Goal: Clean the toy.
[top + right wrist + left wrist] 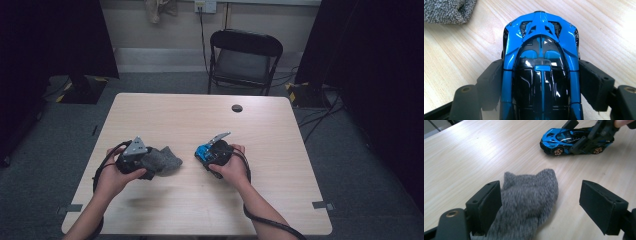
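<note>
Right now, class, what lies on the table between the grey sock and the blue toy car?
Nothing: in the high view, bare wood separates the grey sock from the blue toy car.

Grey fuzzy sock (526, 202) lies near glossy blue toy car (541, 67).

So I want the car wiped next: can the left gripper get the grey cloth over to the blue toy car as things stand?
Probably yes. Bare table lies between the grey cloth at the left gripper and the blue toy car. The right gripper clamps the car's sides, so those stay covered.
</note>
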Demonstrator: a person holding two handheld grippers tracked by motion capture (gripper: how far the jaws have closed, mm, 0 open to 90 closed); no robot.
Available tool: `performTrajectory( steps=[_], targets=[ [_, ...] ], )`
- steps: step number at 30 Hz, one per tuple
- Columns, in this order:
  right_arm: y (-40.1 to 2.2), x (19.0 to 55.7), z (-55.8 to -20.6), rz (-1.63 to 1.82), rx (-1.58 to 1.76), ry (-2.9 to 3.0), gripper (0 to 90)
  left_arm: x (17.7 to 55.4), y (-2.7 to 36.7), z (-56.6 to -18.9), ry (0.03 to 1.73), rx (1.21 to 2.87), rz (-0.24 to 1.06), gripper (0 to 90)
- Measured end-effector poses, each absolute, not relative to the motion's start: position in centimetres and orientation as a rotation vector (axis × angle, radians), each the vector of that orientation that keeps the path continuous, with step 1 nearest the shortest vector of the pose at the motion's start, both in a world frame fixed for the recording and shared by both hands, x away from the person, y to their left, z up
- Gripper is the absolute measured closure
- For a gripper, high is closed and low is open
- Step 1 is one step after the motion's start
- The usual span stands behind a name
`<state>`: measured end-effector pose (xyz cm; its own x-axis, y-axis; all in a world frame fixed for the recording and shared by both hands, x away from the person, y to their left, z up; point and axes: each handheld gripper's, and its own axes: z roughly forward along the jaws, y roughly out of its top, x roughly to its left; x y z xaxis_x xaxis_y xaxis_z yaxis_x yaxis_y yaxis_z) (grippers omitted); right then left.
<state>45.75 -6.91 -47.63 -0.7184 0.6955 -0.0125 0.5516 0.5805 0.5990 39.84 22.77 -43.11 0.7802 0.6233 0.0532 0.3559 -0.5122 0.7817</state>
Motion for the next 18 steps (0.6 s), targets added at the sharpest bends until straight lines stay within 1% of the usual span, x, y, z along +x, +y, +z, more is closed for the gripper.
performTrajectory(
  steps=[9,12,18],
  targets=[
    [-6.9,45.7,-48.0,0.866,0.992,2.576,26.5,42.1,22.0,-45.4,0.733,2.213,0.411,16.8],
    [-7.0,45.7,-48.3,0.873,0.987,2.578,26.2,42.3,22.3,-46.0,0.72,2.238,0.431,16.6],
    [-7.3,45.7,-48.4,0.899,0.986,2.579,26.1,42.3,22.8,-47.3,0.714,2.281,0.427,15.6]
  ],
)
